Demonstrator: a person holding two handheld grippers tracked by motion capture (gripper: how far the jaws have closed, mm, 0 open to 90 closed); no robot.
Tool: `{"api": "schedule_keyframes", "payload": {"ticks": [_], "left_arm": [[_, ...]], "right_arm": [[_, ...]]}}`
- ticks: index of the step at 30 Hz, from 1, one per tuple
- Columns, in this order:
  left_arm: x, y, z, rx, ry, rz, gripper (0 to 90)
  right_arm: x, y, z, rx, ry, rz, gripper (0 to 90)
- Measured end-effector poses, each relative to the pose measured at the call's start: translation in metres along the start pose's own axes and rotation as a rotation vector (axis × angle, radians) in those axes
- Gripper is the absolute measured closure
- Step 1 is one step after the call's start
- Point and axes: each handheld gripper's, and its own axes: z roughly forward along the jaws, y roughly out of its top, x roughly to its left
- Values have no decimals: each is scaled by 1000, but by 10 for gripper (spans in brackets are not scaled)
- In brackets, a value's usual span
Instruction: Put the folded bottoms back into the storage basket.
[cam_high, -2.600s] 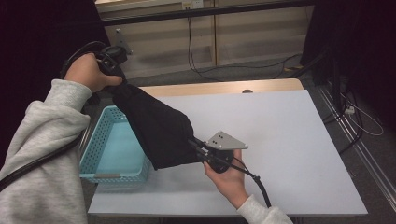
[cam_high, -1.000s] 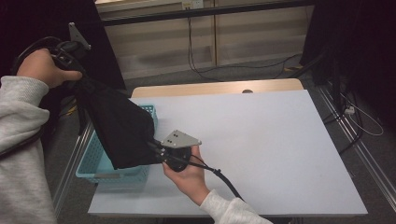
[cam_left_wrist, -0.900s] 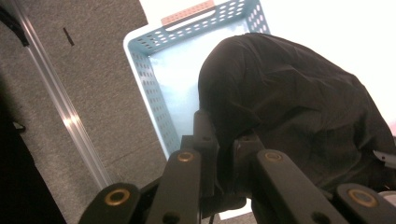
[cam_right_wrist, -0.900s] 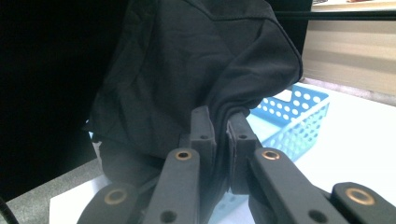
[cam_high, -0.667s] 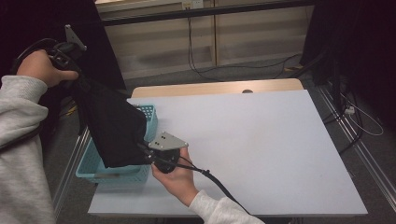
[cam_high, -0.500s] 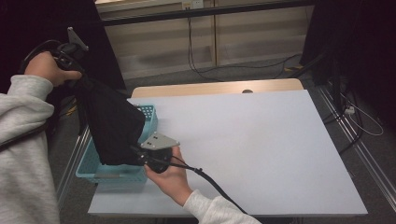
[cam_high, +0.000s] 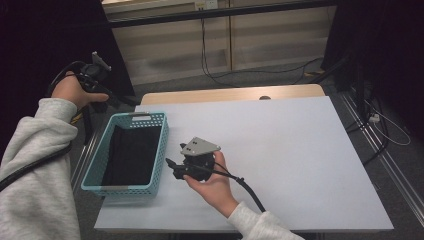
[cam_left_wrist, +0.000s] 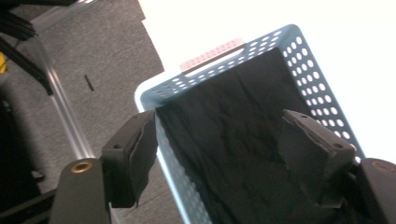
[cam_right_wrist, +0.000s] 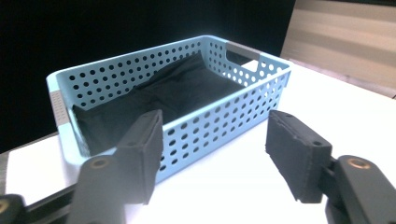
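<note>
A black cloth (cam_high: 130, 155) lies loose inside the light blue perforated basket (cam_high: 161, 145), which stands at the white table's left edge. My left gripper (cam_high: 111, 100) is held up beyond the basket's far left corner. Its jaws have just been opening and hold nothing. In the left gripper view, the left gripper (cam_left_wrist: 219, 135) looks down on the cloth (cam_left_wrist: 243, 93) in the basket (cam_left_wrist: 261, 44). My right gripper (cam_high: 172, 167) rests low on the table just right of the basket, pointing at its wall. Its jaws have also just been opening and are empty. The right gripper (cam_right_wrist: 217, 126) faces the basket (cam_right_wrist: 116, 74) and cloth (cam_right_wrist: 187, 86).
The white table (cam_high: 290, 145) stretches wide to the right of the basket, with a wooden strip (cam_high: 230, 95) along its far edge. Cables (cam_high: 215, 75) run over the grey floor behind it. Dark curtains stand at both sides, and a metal rail (cam_left_wrist: 70, 126) lies on the floor left of the basket.
The black cloth, which hung stretched between both grippers, has dropped into the basket. Both grippers have opened. The left hand has sunk a little and the right hand has drawn back to the right.
</note>
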Motion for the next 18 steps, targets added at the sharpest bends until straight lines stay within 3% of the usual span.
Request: {"api": "schedule_keyframes", "payload": {"ticks": [11, 13, 18], "left_arm": [[-14, -13, 10, -30, -57, 2, 248], [-18, -15, 12, -37, -67, -19, 247], [-26, -17, 19, -37, -78, -5, 244]], "right_arm": [[-32, -11, -23, 18, 2, 29, 265], [-36, -13, -27, 16, 6, 29, 256], [-45, -20, -36, 28, -4, 38, 244]]}}
